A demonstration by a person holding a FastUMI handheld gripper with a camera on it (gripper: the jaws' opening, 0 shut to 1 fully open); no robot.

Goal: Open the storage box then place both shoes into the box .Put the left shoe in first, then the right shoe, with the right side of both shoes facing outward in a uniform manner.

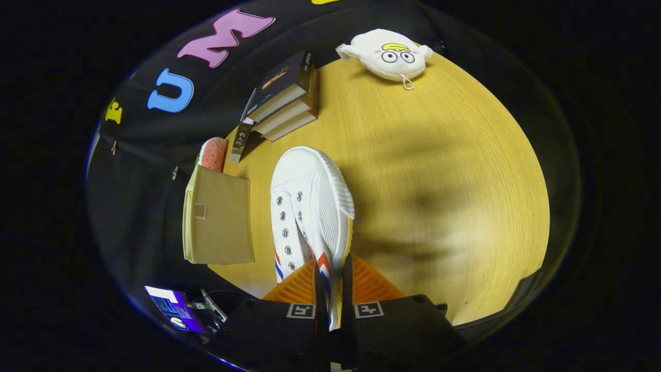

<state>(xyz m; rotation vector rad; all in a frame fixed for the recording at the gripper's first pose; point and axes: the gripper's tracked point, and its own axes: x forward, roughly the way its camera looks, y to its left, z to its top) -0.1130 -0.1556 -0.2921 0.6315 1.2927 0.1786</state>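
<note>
Pinching the white shoe's (310, 206) side wall, apparently lifted above the table (439, 181), the tool (333, 289) points steeply downward

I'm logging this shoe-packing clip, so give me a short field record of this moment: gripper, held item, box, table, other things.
gripper: gripper, jaws closed on the side wall of the shoe near its heel
held item: white canvas sneaker with red and blue stripes, toe pointing away, over the table
box: beige fabric storage box beside the sneaker, at the table's edge; a second shoe's pink sole shows just beyond it
table: round yellow wooden table
other things: stack of books; white plush toy at the far edge
</note>
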